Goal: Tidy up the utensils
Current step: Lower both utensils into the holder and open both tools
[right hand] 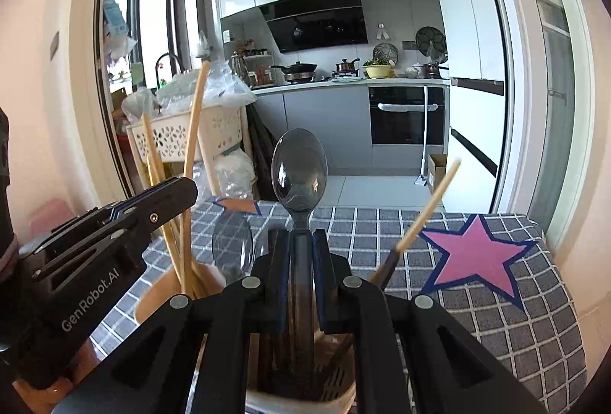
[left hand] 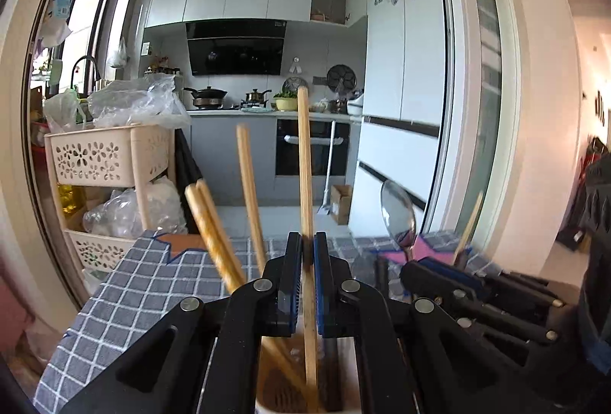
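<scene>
Pink star patch appears whole only in our right view; our left gripper pinches a bamboo chopstick, our right gripper a dark metal spoon.

Your left gripper hides the lower shaft of the chopstick between its jaws. The holder is cut off at the bottom edge of both frames, its base unseen. The spoon handle vanishes behind your right gripper. Magnets on the fridge, upper right, are too small to tell.
</scene>
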`<act>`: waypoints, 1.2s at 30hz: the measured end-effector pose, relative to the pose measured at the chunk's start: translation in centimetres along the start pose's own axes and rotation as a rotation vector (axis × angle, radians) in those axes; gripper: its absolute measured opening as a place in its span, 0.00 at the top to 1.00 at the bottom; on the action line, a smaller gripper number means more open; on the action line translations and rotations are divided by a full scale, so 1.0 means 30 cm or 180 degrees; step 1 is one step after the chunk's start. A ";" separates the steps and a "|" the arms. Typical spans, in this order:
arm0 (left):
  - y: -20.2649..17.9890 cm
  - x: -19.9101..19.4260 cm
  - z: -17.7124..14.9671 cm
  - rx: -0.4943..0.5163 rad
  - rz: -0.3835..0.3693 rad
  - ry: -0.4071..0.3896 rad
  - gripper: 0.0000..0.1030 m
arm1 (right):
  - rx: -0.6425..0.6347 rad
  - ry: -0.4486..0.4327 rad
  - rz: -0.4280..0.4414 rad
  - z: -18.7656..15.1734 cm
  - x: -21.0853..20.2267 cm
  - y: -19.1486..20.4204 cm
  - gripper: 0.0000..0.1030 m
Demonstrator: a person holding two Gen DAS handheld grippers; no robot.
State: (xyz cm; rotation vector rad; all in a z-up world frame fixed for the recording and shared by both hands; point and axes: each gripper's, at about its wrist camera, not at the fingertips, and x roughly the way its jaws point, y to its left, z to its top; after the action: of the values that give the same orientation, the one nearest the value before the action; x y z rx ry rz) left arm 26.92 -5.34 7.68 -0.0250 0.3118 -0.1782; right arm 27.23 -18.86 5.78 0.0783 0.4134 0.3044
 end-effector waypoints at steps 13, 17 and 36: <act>0.012 -0.012 -0.045 0.0042 0.0134 0.0248 0.63 | 0.0053 0.0313 0.0064 -0.053 0.011 -0.007 0.87; 0.018 -0.026 -0.038 0.0021 0.0159 0.0291 0.63 | 0.0138 0.0388 0.0096 -0.043 0.001 -0.018 0.75; 0.052 -0.161 -0.025 -0.0158 0.0293 0.0532 0.62 | 0.0286 0.0309 0.0011 -0.012 -0.222 0.025 0.43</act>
State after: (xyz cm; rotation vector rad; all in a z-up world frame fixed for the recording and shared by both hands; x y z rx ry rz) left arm 22.45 -2.94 8.35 -0.0449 0.4831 -0.0811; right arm 21.08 -20.19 8.11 0.1524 0.5235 0.2938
